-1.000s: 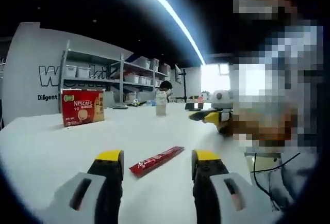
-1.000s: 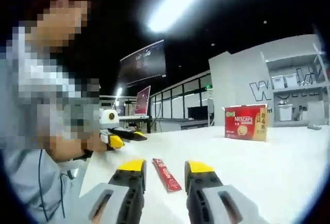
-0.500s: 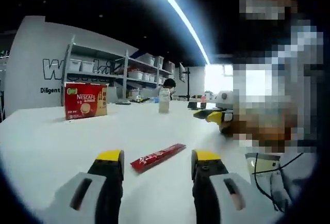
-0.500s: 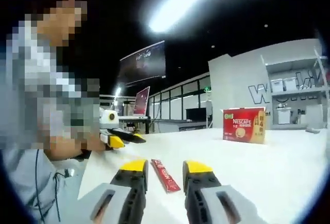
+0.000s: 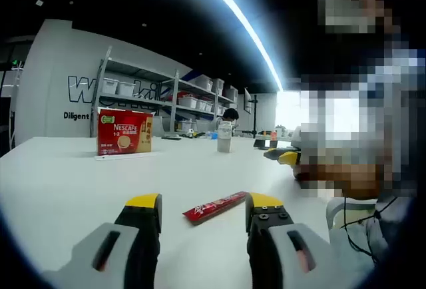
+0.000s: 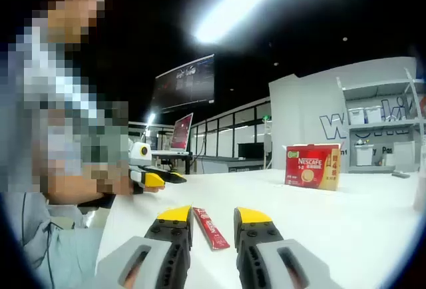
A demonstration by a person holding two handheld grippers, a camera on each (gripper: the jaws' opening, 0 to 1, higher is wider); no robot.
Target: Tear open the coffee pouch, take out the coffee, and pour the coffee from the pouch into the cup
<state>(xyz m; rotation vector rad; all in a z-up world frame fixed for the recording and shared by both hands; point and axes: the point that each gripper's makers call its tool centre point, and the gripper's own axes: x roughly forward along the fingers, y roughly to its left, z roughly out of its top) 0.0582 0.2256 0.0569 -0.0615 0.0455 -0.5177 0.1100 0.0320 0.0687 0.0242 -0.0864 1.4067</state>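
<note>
Left gripper (image 5: 203, 202) jaws parted, holding nothing; slim red foil coffee pouch (image 5: 215, 207) flat on white tabletop (image 5: 60, 176) between them. Right gripper (image 6: 212, 214) likewise apart around pouch (image 6: 210, 227). Red cardboard Nescafé box (image 5: 124, 130) stands beyond. Left gripper view adds a clear plastic cup (image 5: 225, 136).

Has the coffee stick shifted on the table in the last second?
Cannot tell. The coffee stick sits slightly differently against the Nescafe box in both views, but the cameras moved.
</note>
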